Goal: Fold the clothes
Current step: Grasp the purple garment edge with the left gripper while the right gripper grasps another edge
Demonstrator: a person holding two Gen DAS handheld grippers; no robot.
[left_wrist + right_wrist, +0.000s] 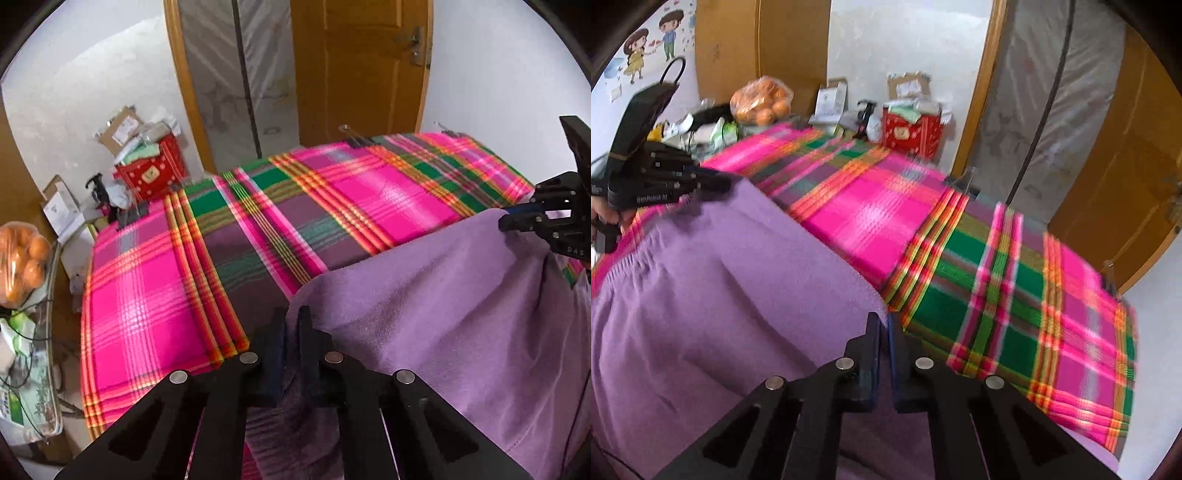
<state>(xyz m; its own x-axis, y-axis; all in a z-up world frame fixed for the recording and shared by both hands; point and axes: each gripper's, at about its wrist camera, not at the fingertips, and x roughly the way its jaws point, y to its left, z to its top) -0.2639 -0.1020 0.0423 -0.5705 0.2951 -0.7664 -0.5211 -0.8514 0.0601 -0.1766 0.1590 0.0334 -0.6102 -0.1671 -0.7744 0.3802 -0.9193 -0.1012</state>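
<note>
A purple garment [443, 306] hangs stretched between my two grippers above a table covered with a pink, green and orange plaid cloth [229, 236]. My left gripper [293, 317] is shut on one corner of the garment's top edge. My right gripper [508, 221] pinches the other corner at the far right of the left wrist view. In the right wrist view the right gripper [884, 321] is shut on the garment [720, 295], and the left gripper [720, 182] holds the far corner. An elastic waistband shows near the left gripper. The plaid cloth [997, 280] lies beyond.
A red box [155, 171] with cardboard boxes stands on the floor by the white wall. A bag of oranges [26, 258] sits on a cluttered side table at the left. A wooden door [362, 70] and a plastic-covered doorway stand behind the table.
</note>
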